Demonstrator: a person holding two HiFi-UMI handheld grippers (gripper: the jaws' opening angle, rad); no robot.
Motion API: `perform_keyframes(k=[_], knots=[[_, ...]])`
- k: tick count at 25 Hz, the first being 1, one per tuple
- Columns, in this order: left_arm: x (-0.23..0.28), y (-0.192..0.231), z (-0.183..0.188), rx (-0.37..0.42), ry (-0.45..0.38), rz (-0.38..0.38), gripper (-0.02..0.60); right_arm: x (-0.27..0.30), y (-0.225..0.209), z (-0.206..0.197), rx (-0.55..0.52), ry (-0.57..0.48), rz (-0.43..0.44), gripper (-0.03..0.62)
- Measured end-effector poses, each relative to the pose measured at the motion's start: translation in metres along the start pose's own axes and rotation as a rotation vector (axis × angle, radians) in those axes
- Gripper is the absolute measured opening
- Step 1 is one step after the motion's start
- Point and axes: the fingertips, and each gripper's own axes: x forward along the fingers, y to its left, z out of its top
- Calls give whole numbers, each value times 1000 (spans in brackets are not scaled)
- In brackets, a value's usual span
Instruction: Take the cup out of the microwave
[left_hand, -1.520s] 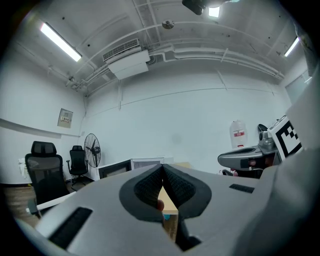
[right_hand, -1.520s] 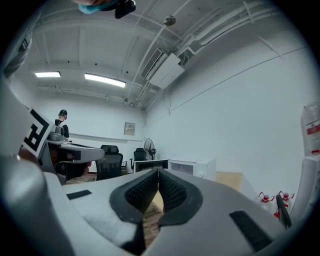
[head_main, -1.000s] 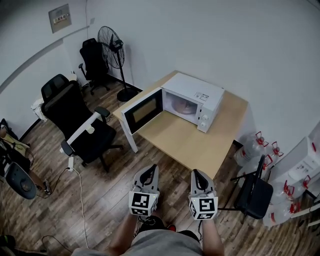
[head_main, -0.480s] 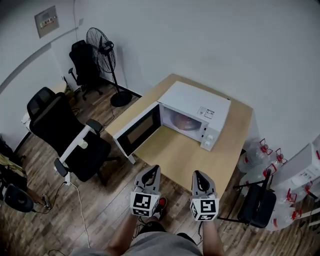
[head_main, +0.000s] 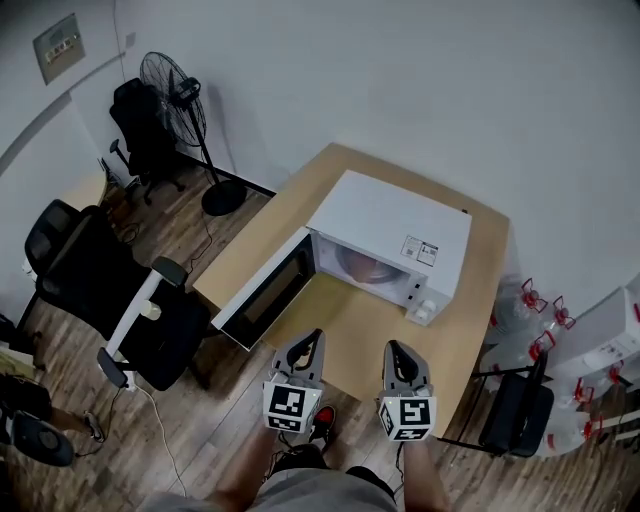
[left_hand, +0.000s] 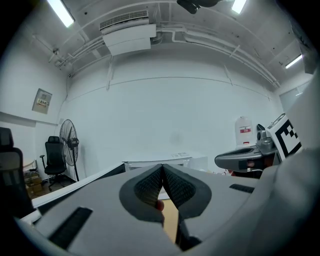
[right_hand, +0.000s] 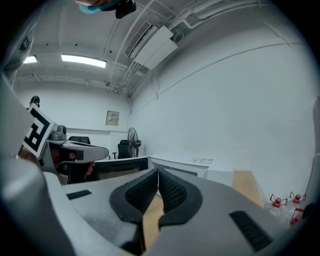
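Shadow and distance blur the open cavity of the microwave (head_main: 395, 232) in the head view. A pale rounded shape (head_main: 362, 266) sits inside it, too small and dim to tell whether it is the cup or only the turntable, so the cup can be placed no closer than somewhere in that cavity. The microwave door (head_main: 262, 292) hangs wide open to the left, its dark window facing up and out over the edge of the wooden table (head_main: 475, 300). In both gripper views the cavity is hidden: the left gripper view shows only a low white strip of the microwave (left_hand: 165, 162) above the jaws, and the right gripper view shows its white top (right_hand: 192, 165) and the dark door (right_hand: 117, 167). The person's arms are cut off at the bottom of the head view.

The left gripper (head_main: 311, 340) and the right gripper (head_main: 394, 349) are held side by side at the near edge of the table, both aimed toward the microwave and well apart from it. The left gripper (left_hand: 162, 168) has its ribbed pads pressed together with nothing between them, and the right gripper (right_hand: 158, 173) is likewise closed and empty. The cavity lies ahead of both grippers, beyond a bare stretch of tabletop
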Motion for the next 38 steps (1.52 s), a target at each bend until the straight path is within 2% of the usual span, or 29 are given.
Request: perform_keyframes(k=[15,25,34,35,37,38], knots=[[105,55,-41,-18,90,-103,21,114,-19,-33,41,73,-65,18],[149,77,-72,-38,137,-147,21,169,-22,-61,60,114,-75,20],[170,86,-95,-54,161,-158,21,204,-23,-82,62,128,-51,21],[171,87,-97,-55,164,-159,21,207,-23,-84,63,129,-51,34],[174,89,-101,-56,168,-160,21,215,-23,-90,62,136,-44,132],[175,90,-103,-57,169,-161,21,219,-23,-93,61,142,-42,161]])
